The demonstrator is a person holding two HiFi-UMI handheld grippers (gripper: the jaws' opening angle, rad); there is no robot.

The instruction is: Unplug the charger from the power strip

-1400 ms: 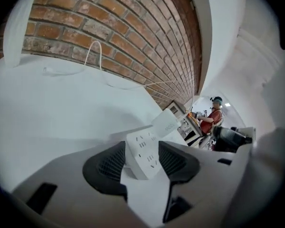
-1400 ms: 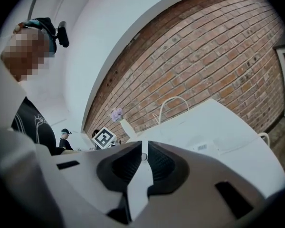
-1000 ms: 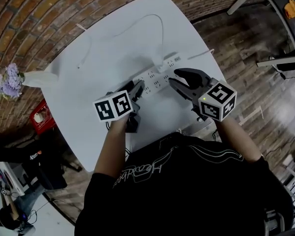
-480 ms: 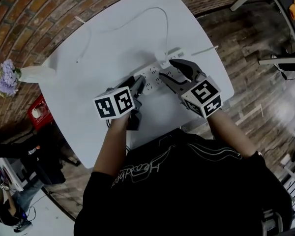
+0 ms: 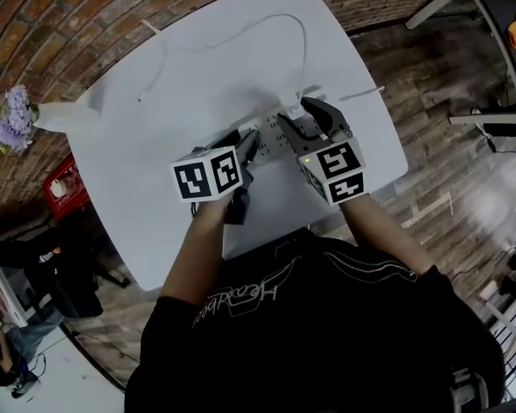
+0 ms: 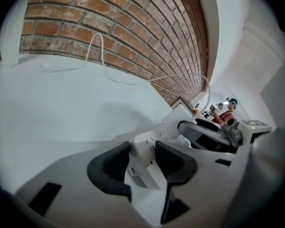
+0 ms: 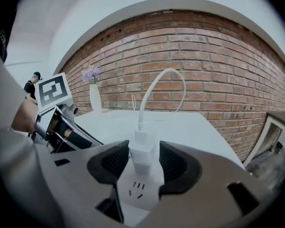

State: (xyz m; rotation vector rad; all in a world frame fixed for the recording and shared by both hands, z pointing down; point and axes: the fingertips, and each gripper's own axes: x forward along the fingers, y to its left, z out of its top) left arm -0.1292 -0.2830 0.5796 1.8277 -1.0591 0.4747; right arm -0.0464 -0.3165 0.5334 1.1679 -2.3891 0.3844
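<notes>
With the power strip (image 7: 137,191) clamped on the bench (image 5: 198,67) by the left gripper's (image 6: 141,145) just-closed jaws, the plugged-in charger (image 7: 143,163), straddled without contact by the right gripper's (image 7: 143,146) just-widened jaws, is best clasped squarely and drawn straight out.

The right tongs (image 7: 143,150) have dropped in over the power strip (image 7: 138,190), jaws just opened wide, and now straddle the charger (image 7: 143,163) standing between them.

The left gripper (image 5: 247,144) is resting on the power strip (image 5: 271,130); at its three o'clock, the right gripper (image 5: 307,119) is flanking the charger (image 5: 291,107) (white, cabled).
</notes>
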